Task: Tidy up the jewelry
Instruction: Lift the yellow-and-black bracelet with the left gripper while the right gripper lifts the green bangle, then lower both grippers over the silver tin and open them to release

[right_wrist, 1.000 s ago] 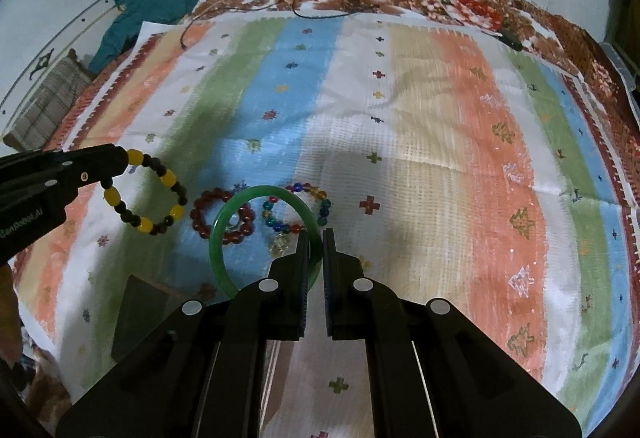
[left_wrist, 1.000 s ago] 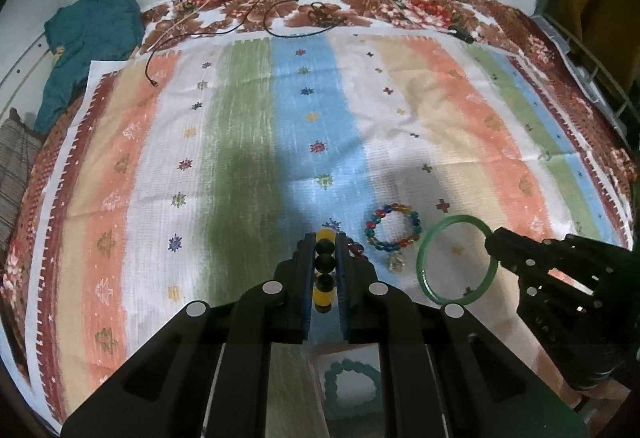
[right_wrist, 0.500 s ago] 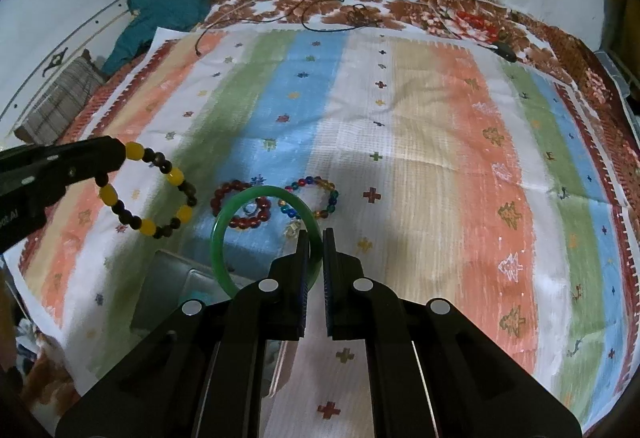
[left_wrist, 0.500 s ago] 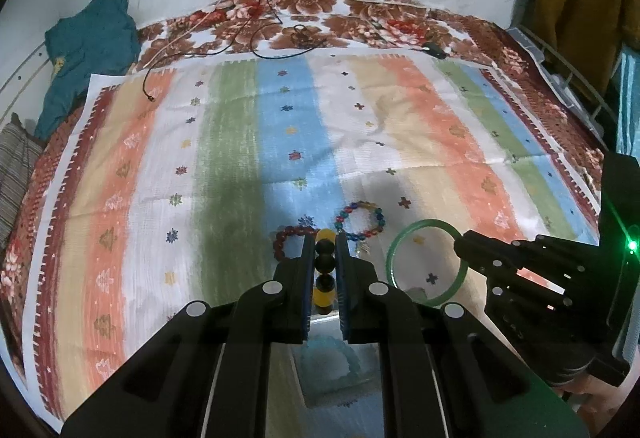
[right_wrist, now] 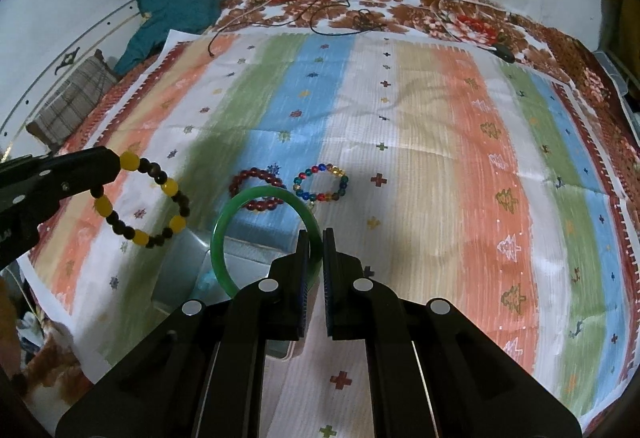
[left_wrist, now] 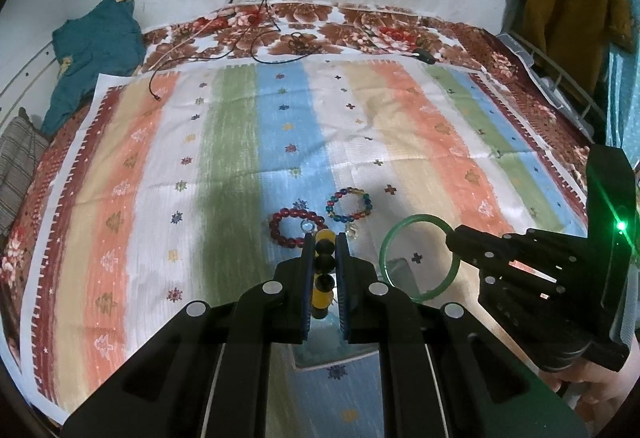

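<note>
My left gripper (left_wrist: 324,242) is shut on a yellow-and-black bead bracelet (left_wrist: 323,266), held in the air; the bracelet hangs as a loop in the right wrist view (right_wrist: 140,198). My right gripper (right_wrist: 316,238) is shut on a green bangle (right_wrist: 256,234), also seen in the left wrist view (left_wrist: 416,258). A dark red bead bracelet (left_wrist: 294,228) and a multicoloured bead bracelet (left_wrist: 348,204) lie side by side on the striped cloth (left_wrist: 240,158). A grey box (right_wrist: 248,258) with a pale teal bracelet inside sits below both grippers.
A teal garment (left_wrist: 92,50) lies at the far left corner beside a plaid cushion (right_wrist: 72,98). Black cables (left_wrist: 256,50) trail from the wall onto the floral bedcover. A metal rail (left_wrist: 560,78) and hanging clothes stand at the right.
Both grippers have risen and pulled back with their bracelets still held; the bracelets on the cloth look farther off and the grey box shows more below.
</note>
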The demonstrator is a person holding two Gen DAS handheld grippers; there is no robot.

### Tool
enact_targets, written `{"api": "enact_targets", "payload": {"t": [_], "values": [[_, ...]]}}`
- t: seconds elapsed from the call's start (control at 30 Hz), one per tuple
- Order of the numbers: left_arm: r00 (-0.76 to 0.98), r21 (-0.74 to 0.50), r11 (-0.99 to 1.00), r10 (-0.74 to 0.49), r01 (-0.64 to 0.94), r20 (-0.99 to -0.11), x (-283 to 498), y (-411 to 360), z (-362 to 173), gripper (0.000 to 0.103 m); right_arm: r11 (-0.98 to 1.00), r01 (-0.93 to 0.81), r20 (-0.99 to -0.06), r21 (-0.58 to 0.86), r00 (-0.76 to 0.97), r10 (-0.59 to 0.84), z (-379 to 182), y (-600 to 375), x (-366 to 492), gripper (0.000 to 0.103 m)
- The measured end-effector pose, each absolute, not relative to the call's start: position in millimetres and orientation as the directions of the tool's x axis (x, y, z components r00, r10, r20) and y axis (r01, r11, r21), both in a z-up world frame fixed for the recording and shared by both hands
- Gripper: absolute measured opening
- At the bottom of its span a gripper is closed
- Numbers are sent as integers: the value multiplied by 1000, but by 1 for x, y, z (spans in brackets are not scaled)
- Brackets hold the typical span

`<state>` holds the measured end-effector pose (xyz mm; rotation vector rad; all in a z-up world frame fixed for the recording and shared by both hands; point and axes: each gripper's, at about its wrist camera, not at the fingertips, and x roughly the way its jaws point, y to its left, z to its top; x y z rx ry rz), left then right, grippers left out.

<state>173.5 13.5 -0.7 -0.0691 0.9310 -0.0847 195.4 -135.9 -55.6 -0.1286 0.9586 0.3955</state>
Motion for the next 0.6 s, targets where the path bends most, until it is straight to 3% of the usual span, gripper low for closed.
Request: {"api": "enact_targets", "payload": {"t": [0.47, 0.53, 0.57, 0.6], "values": [[587, -131, 991, -122, 27, -801, 148, 9, -7, 10, 903, -410, -834, 130, 447, 322, -65, -134, 174, 9], [579, -138, 990, -104, -16, -809, 148, 16, -10, 11, 907, -392, -844, 151, 426, 325, -69, -136, 176, 19], [578, -131, 991, -85, -39, -812, 148, 19, -11, 15, 916, -377, -840, 135, 447, 307, -67, -139, 177, 34], [576, -129, 990, -76, -52, -814, 148, 21, -12, 20, 921, -369, -837, 125, 459, 297, -66, -141, 178, 40]]}}
